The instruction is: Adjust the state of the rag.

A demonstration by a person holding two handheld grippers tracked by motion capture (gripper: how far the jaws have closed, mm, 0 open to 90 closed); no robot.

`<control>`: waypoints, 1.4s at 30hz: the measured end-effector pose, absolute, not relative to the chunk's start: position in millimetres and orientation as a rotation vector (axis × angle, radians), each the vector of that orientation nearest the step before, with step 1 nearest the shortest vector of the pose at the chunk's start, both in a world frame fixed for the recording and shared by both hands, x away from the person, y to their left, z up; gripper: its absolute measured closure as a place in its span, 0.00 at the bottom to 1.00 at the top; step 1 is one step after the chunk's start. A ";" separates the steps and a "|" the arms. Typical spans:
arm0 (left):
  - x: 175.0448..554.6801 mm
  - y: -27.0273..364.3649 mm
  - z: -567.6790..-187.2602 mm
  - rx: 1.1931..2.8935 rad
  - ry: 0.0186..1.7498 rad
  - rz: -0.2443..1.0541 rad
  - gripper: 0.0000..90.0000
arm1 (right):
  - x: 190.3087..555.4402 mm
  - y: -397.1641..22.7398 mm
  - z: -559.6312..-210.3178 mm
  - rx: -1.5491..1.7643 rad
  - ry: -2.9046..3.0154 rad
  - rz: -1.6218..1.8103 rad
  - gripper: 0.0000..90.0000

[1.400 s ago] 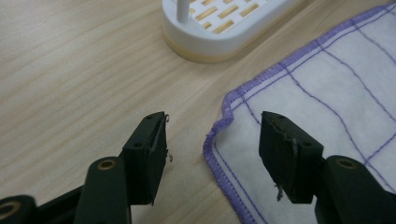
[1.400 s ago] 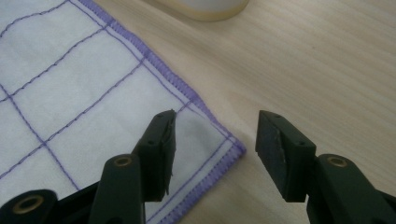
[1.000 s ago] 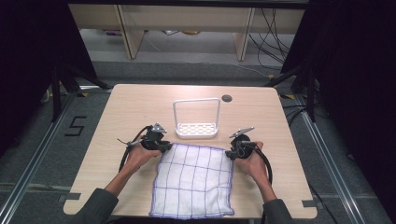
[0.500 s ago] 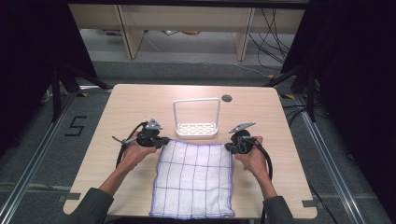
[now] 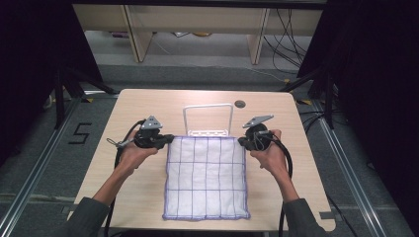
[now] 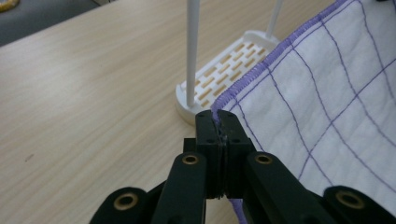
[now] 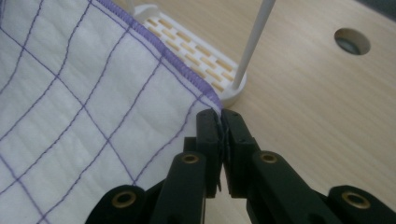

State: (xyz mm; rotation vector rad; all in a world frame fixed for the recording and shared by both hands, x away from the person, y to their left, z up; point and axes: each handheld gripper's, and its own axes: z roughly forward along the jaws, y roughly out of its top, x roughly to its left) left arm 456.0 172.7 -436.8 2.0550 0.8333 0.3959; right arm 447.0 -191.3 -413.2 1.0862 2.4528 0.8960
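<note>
A light wooden table is standing in a dark room, with shelves and cables behind it. The left gripper is pinching the far left corner of a white cloth with purple lines, and in the left gripper view its jaws are squeezing tight on the purple hem. The right gripper is doing the same at the far right corner, jaws pressed shut on the hem in the right gripper view. Both hands are holding the far edge of the cloth up off the table, so that edge is stretching straight between the two grippers, from side to side. The rest of the cloth is hanging down and lying toward the person, with its near edge resting on the table. Just past the lifted edge a white rack is standing, with a tall thin bar and a slotted base. The bar is running the same way as the held edge, so I think both hands are equally near it, and the cloth needs to go forward and over it.
</note>
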 end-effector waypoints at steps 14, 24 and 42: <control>393.9 179.7 -439.9 2.040 0.698 0.379 0.97 | 392.1 -198.5 -409.9 0.934 2.443 0.955 0.96; 339.1 189.9 -461.0 2.099 0.612 0.317 0.97 | 348.2 -201.4 -433.2 0.880 2.480 0.974 0.96; 302.7 180.6 -501.1 2.195 0.581 0.223 0.97 | 299.7 -200.2 -467.6 0.835 2.517 0.899 0.94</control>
